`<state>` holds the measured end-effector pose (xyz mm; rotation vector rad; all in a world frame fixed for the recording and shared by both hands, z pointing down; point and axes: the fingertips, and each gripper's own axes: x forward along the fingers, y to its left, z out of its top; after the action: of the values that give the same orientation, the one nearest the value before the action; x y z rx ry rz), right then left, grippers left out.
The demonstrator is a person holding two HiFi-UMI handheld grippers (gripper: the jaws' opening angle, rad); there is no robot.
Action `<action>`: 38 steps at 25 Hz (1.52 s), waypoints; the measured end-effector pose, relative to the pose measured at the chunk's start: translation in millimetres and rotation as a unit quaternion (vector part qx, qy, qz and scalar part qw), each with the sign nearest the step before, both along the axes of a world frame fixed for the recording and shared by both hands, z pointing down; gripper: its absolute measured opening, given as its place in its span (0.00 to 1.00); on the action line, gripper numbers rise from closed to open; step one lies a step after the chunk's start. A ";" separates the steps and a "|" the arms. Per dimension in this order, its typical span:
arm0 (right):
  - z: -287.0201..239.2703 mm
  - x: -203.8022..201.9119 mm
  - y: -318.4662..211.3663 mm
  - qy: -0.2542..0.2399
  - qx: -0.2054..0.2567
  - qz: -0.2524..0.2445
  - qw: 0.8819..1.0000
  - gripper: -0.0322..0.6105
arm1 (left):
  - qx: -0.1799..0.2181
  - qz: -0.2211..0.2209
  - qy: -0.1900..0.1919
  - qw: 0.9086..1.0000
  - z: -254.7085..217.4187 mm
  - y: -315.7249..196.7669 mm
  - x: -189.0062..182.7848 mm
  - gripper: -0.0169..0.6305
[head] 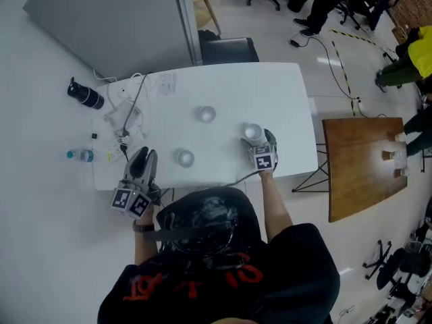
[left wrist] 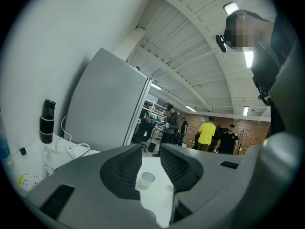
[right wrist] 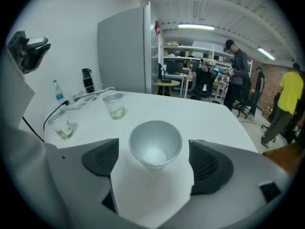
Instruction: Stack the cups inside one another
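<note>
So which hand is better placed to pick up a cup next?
Right. The right gripper has open jaws either side of a cup, not touching it. The left gripper is at the table edge, no cup between its jaws.

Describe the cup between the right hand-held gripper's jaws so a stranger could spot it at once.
Start at the white table and go to its near right part, where the right hand-held gripper points in. The cup stands upright between its open jaws, touching neither. The far cup and the near-left cup sit further left, with no gripper around them.
</note>
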<state>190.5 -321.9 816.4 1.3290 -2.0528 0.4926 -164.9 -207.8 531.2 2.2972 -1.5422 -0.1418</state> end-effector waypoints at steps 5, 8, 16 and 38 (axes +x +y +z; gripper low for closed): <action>-20.3 -20.2 -17.0 0.007 0.033 -0.027 0.999 0.61 | -0.008 -0.024 0.004 1.000 7.8 0.1 -11.4 0.20; -80.1 -63.6 -17.2 -0.025 0.093 -0.077 0.992 0.61 | -0.001 -0.033 0.005 0.999 3.9 -2.3 -12.0 0.20; -167.8 -186.5 -51.6 -0.126 0.152 -0.160 0.967 0.61 | 0.014 -0.067 0.018 0.998 -2.8 11.0 -39.8 0.20; -112.1 -243.8 92.1 -0.138 0.037 -0.308 0.941 0.67 | 0.002 -0.071 0.008 0.997 8.8 21.3 -61.4 0.20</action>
<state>-53.3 -229.8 704.3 0.6074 -2.5863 0.3294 -226.2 -186.5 540.0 2.1824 -1.6990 -0.2005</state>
